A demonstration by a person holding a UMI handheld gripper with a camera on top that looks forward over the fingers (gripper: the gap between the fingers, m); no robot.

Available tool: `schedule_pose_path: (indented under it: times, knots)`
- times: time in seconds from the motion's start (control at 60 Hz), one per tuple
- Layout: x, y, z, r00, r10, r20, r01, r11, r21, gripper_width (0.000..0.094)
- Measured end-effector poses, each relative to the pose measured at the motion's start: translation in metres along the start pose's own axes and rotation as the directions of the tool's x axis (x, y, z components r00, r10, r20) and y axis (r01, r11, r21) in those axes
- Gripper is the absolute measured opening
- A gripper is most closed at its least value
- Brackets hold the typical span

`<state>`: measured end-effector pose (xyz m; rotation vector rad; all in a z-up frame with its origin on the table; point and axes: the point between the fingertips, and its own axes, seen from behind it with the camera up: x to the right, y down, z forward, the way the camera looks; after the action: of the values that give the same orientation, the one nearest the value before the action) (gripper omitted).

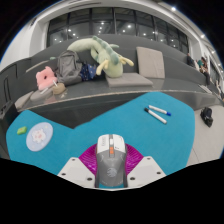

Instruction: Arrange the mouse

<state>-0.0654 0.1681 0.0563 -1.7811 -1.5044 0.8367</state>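
A grey and white mouse [111, 166] with an orange scroll wheel sits between my two fingers, its front pointing away from me. The magenta pads [90, 155] press against both of its sides, so my gripper [111, 156] is shut on it. Beneath and ahead of the mouse lies a teal mat [100, 125] covering the table top. The rear of the mouse reaches back to the fingers' white bases. I cannot tell whether the mouse rests on the mat or hangs just above it.
A pale round disc [38, 138] lies on the mat to the left. Two marker pens [157, 114] lie ahead to the right, with a dark object [207, 116] further right. Beyond the table stands a grey sofa [150, 62] with a green plush toy [100, 50], a pink one [45, 76] and a bag [70, 66].
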Motion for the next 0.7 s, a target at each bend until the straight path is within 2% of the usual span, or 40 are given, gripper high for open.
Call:
schedule_pose_path:
  times: [0.15,0.283,0.417,0.617,0.7]
  knots:
    - [-0.126,-0.071,0.001,0.994,-0.019,0.105,0.011,0.997,0.074,0.0309]
    - [-0.252,-0.096,0.025,0.983,-0.055,0.177,0.037,0.994,0.104,0.0309]
    - [-0.348,-0.071,0.067,0.969,-0.078,0.233,0.066,0.996,0.057,0.0308]
    - [-0.383,0.001,0.113,0.984,-0.047,0.172,0.065,0.993,-0.096,0.0315]
    - [-0.377,0.019,0.12,0.989,-0.07,0.133,0.086,0.99,-0.114,0.0388]
